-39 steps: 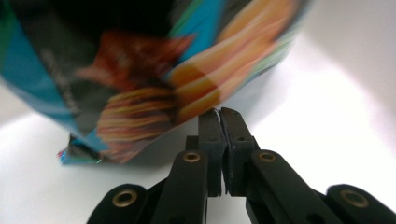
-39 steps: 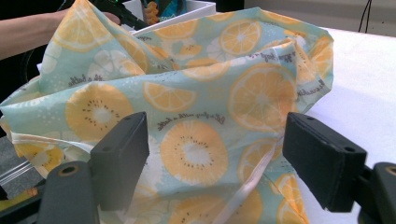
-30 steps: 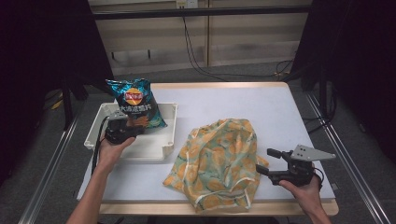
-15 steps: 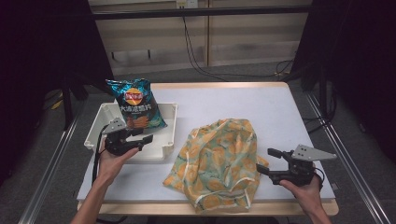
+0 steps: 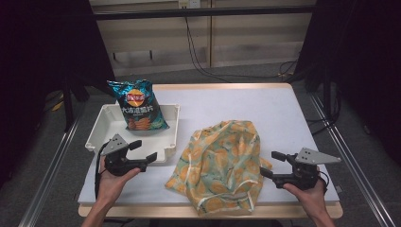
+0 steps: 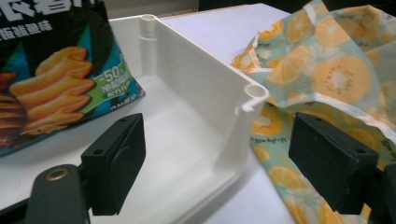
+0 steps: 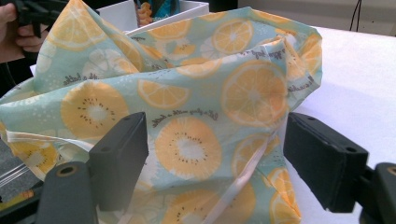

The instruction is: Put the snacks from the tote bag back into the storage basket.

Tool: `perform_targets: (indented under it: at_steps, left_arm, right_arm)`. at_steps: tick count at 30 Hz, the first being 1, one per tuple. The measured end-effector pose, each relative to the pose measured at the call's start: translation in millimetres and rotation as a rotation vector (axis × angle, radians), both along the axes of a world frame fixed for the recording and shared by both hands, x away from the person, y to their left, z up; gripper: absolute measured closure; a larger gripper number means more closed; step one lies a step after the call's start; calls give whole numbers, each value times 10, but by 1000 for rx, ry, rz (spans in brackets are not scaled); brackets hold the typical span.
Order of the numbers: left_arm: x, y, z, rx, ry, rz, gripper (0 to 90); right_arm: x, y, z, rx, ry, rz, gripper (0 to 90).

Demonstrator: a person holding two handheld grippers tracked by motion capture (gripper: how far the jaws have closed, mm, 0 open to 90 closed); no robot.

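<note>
A blue chip bag (image 5: 137, 105) (image 6: 51, 88) leans in the far part of a white tray (image 5: 101, 130). My left gripper (image 5: 144, 150) (image 6: 219, 158) hovers at the tray's near right corner (image 6: 254, 93). Its jaws have just been opening and now stand wide, the pads touching nothing. An orange-and-kiwi print cloth bag (image 5: 222, 165) (image 7: 196, 93) lies crumpled right of the tray. My right gripper (image 5: 269, 164) (image 7: 215, 158) is open at the cloth bag's right side and points at the fabric without pressing on it.
The white table (image 5: 246, 106) has a wooden edge along its near side. Metal rails (image 5: 345, 151) run along both sides of it. Cables hang over the floor behind the far edge. In the right gripper view, the left hand (image 7: 18, 37) appears far off.
My left gripper has drawn back from the chip bag toward the tray's near right corner and has opened its jaws. The chip bag stays in the tray. The right gripper has kept still.
</note>
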State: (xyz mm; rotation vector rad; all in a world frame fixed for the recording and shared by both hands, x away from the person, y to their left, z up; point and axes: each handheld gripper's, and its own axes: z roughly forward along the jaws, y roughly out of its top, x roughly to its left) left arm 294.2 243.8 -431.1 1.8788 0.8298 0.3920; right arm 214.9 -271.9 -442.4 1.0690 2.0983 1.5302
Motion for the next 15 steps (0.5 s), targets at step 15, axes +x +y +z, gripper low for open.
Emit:
perform_targets:
  at_steps: [15]
  left_arm:
    - [-406,77,-172,-8,-21,28,184]
  right_arm:
    - [15,-76,3,8,1,-31,217]
